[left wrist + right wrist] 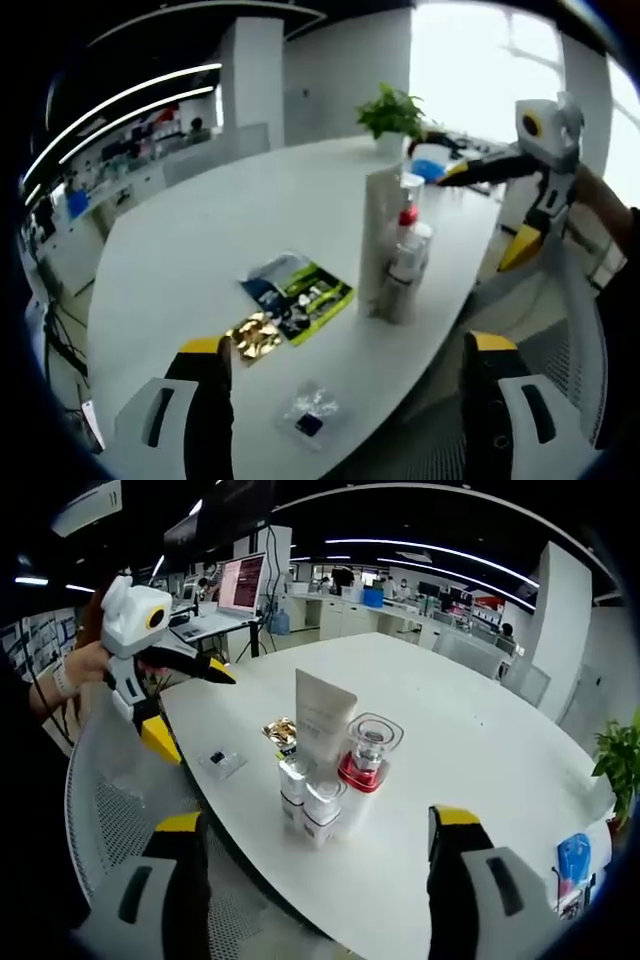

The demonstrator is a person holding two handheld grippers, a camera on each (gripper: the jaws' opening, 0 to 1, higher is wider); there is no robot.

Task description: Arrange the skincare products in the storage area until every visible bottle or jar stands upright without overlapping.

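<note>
I am holding both tongs out over the big white oval worktop [200,230], and everything I name I place against the cluster of skincare products standing near its edge.

In the left gripper view that cluster is sitting upright: a tall white tube [378,235] is standing on its cap, and just beside it a clear bottle with a red collar [408,215] and two small white bottles [402,285] are crowding together, touching or nearly so. Flat on the worktop, near the cluster and on its left side in this view, a green and blue sachet [298,293] is lying, with a gold foil packet [254,335] touching its corner and a small clear packet [312,413] lying apart, closer to me. Well beyond the cluster a potted green plant [392,115] is sitting at the far edge.

My left tongs [345,400] are hanging spread wide, pinching nothing, short of the cluster. My right tongs [315,880] are likewise spread wide and empty, with the small bottles just ahead of them. In the right gripper view my other hand [85,665] is gripping the left tool beside the worktop.
</note>
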